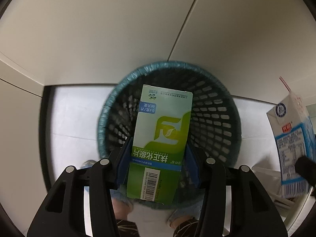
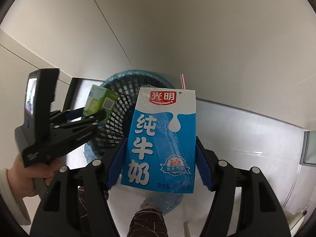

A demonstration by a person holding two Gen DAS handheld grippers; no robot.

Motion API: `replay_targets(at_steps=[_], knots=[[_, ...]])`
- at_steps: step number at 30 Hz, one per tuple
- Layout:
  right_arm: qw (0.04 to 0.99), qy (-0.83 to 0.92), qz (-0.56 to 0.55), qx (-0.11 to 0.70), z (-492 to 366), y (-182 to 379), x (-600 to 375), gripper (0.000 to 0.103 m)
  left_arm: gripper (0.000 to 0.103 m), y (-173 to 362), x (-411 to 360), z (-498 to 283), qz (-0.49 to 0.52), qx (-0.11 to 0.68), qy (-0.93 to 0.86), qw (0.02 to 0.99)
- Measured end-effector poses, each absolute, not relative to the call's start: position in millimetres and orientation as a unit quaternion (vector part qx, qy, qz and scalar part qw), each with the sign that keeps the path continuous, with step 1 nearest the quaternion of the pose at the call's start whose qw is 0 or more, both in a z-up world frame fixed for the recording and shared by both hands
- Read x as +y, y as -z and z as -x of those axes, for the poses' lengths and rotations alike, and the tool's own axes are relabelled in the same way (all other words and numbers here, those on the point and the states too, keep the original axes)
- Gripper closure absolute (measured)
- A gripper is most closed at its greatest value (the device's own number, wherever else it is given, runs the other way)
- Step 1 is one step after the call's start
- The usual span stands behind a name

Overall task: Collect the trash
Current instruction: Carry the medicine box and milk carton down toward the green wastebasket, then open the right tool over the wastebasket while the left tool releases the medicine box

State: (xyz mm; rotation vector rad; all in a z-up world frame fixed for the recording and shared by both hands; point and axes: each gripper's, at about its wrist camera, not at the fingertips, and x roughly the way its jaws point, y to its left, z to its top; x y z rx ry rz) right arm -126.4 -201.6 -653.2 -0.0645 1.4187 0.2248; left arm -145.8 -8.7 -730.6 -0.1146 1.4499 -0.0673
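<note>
My left gripper (image 1: 158,154) is shut on a green and white medicine box (image 1: 162,134) and holds it over the mouth of a teal mesh wastebasket (image 1: 217,118). My right gripper (image 2: 161,162) is shut on a blue and white milk carton (image 2: 164,138) with a pink straw (image 2: 182,81), just right of the basket (image 2: 122,102). In the right wrist view the left gripper (image 2: 92,118) with the green box (image 2: 100,102) is at the basket's left rim. The milk carton also shows at the right edge of the left wrist view (image 1: 292,138).
The basket stands on a pale tiled floor (image 2: 246,138) against a white panelled wall (image 1: 118,29). A dark vertical frame (image 1: 42,128) is to the left. The person's hand (image 2: 31,177), patterned trousers (image 2: 146,223) and blue slippers (image 2: 164,201) are below the grippers.
</note>
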Motion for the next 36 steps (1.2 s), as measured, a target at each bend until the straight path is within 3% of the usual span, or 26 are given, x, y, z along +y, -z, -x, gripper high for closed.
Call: replay_targets(at_steps=[5,9,17,33,36], knots=[[0.747,-0.099,0.031,0.656,138.6,667.4,-191.0,0.041,0.052,745.1,-22.3,144.5,0.048,0.671,0.040,0.739],[0.747,-0.098,0.033,0.657,142.2,664.6,-189.2,0.041,0.028,745.9,-24.2,142.7,0.051,0.666,0.035,0.743],[0.747,-0.103,0.027,0.656,137.2,673.6,-174.5,0.041,0.008,740.5,-2.3,146.1,0.041,0.662,0.017,0.748],[0.747,-0.105,0.053,0.655,128.1,723.8,-125.3,0.040,0.006,727.7,67.4,153.2,0.058,0.664,-0.014,0.745],[0.747,-0.108,0.057,0.653,128.7,718.8,-123.3,0.031,0.006,723.4,68.1,152.4,0.061,0.662,-0.012,0.747]])
